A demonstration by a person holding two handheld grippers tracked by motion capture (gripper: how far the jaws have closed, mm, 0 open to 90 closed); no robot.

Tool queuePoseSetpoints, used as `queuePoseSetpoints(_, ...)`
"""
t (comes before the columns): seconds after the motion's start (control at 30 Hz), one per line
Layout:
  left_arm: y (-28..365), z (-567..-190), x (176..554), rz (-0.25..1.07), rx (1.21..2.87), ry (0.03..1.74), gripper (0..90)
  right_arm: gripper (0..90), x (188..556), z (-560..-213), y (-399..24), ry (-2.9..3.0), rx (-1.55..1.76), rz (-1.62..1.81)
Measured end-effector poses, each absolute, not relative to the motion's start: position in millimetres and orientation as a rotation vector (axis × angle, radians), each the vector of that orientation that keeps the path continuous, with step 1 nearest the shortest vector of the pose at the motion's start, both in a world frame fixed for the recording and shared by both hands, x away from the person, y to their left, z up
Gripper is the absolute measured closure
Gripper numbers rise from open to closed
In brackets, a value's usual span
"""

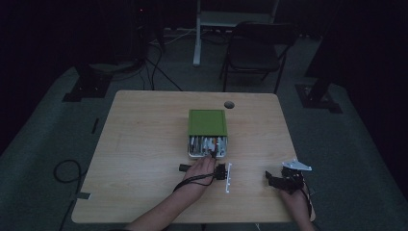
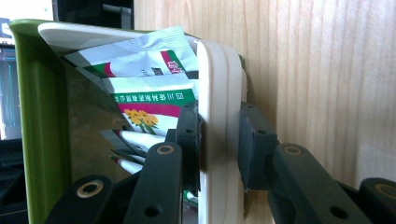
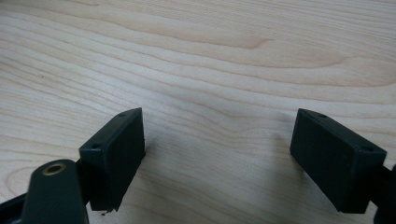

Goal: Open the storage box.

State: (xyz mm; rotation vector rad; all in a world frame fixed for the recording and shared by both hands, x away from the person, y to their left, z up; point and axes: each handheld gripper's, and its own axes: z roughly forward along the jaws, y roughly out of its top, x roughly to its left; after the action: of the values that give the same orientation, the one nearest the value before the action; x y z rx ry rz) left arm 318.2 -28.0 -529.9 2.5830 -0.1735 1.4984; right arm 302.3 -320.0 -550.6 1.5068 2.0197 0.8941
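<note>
A green box [image 1: 207,122] sits at the middle of the wooden table [image 1: 144,144], its white drawer [image 1: 208,155] pulled out toward me. Several tea sachets [image 1: 204,143] lie in the drawer. My left gripper [image 1: 213,159] reaches to the drawer's front wall. In the left gripper view the gripper [image 2: 219,140] is shut on that white wall [image 2: 217,84], one jaw inside among the sachets [image 2: 149,93] and one outside, with the green shell [image 2: 39,116] at the left. My right gripper [image 1: 275,179] rests open near the table's right front edge; it [image 3: 217,154] has only bare wood between its jaws.
A round cable hole [image 1: 229,104] lies in the table behind the box. A dark folding chair [image 1: 255,48] stands beyond the far edge. Cables run over the floor at the left. The room is dim.
</note>
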Motion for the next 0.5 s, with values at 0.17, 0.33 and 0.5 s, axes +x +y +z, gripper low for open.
queuePoseSetpoints(0.17, -28.1, -528.1, 312.2, 1.482, 2.598, -0.176, 73.6, 17.1, 302.3, -550.6, -320.0, 2.02, 1.507, 0.894)
queuePoseSetpoints(0.33, -27.4, -527.8, 306.0, 1.477, 2.596, -0.184, 73.7, 16.9, 302.3, -550.6, -320.2, 2.018, 1.51, 0.895)
queuePoseSetpoints(0.5, -26.7, -527.6, 301.1, 1.47, 2.598, -0.188, 73.7, 13.1, 302.9, -550.6, -322.1, 2.03, 1.516, 0.921)
